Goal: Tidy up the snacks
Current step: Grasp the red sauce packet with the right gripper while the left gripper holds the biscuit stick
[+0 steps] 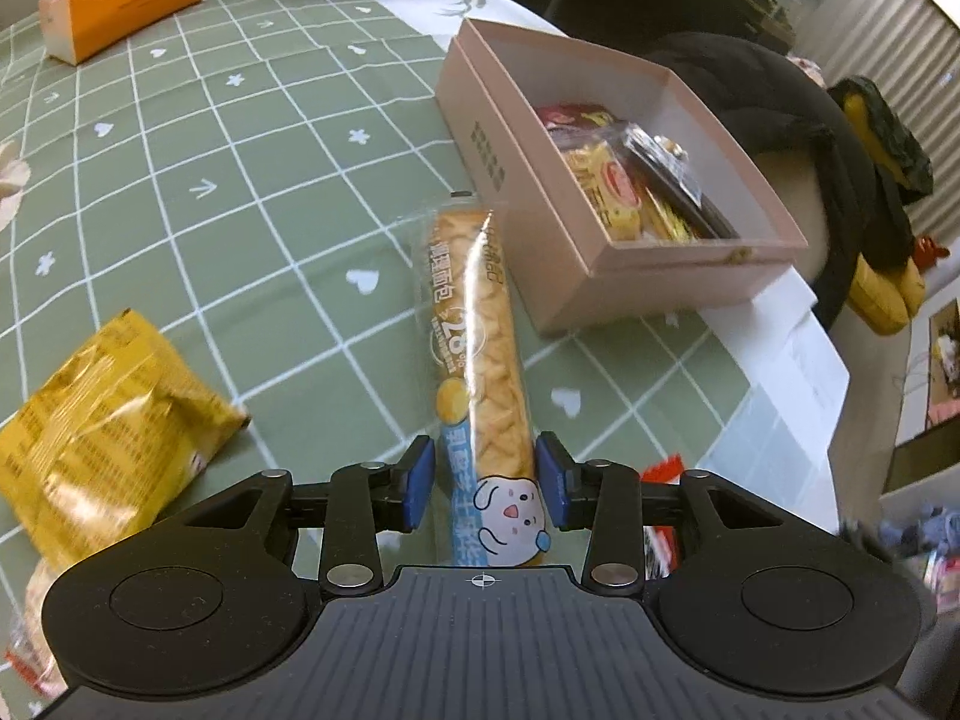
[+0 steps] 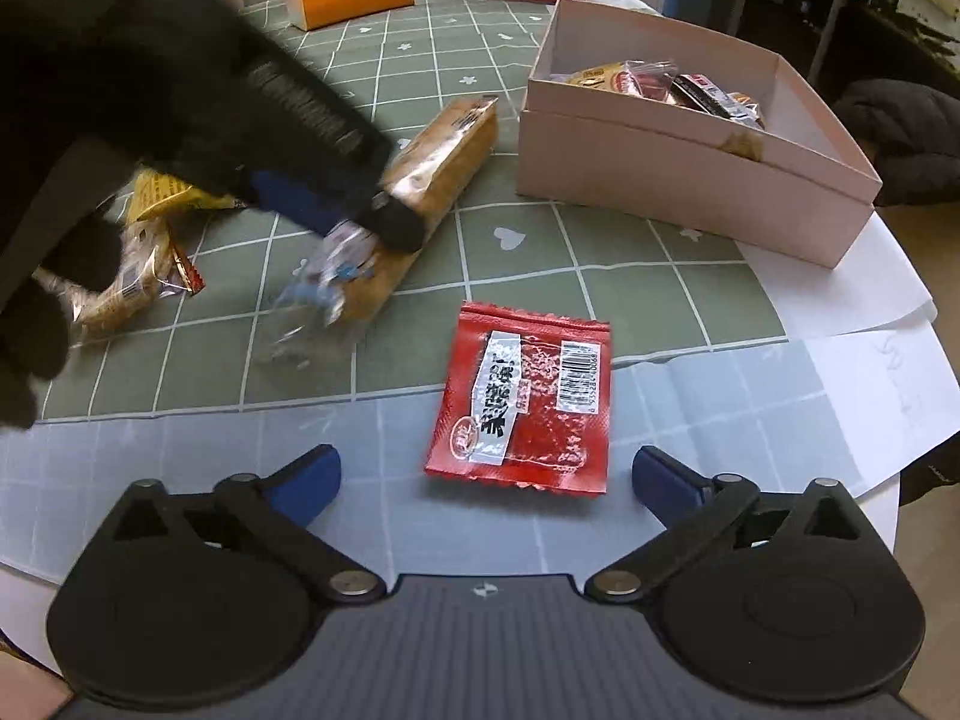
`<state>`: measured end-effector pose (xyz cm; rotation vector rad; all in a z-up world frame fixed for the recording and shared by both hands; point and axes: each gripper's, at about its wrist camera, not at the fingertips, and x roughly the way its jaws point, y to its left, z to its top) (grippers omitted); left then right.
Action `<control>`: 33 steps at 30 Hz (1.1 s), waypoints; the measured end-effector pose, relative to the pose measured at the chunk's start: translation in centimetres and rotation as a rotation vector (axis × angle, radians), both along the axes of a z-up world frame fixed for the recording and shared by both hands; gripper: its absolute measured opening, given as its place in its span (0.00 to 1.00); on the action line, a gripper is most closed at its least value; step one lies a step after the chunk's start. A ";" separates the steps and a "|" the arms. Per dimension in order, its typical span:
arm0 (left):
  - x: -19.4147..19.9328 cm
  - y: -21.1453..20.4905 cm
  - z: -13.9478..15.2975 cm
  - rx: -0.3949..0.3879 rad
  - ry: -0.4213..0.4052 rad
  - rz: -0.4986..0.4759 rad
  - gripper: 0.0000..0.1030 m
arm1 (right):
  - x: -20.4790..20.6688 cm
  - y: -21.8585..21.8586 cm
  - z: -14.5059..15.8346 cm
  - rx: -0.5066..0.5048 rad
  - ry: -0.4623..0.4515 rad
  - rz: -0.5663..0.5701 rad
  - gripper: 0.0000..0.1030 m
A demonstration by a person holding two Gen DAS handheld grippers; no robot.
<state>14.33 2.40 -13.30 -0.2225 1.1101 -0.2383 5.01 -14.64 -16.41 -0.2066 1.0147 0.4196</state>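
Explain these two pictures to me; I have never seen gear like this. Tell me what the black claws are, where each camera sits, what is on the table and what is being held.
A person holds a two-finger gripper in each hand; each carries a camera looking along its fingers.

The left camera shows the left gripper with a long bread stick pack between its blue pads; whether they pinch it is unclear.

The right camera shows the right gripper wide open and empty, over a red sachet on the table. It also catches the left gripper from outside.

On the checked tablecloth: a pink box part filled with snacks, a yellow packet and an orange tissue box.
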 end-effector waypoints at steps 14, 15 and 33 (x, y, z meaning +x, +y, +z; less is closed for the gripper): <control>-3.2 -0.1 1.0 0.023 0.019 -0.029 0.35 | 1.0 -2.8 1.9 0.099 0.055 -0.049 0.89; -4.3 0.0 1.0 0.026 0.032 -0.049 0.35 | 1.1 -3.2 2.2 0.110 0.047 -0.066 0.89; -5.8 0.0 0.0 0.017 0.115 -0.035 0.40 | 2.0 -1.4 0.8 0.026 -0.062 -0.023 0.60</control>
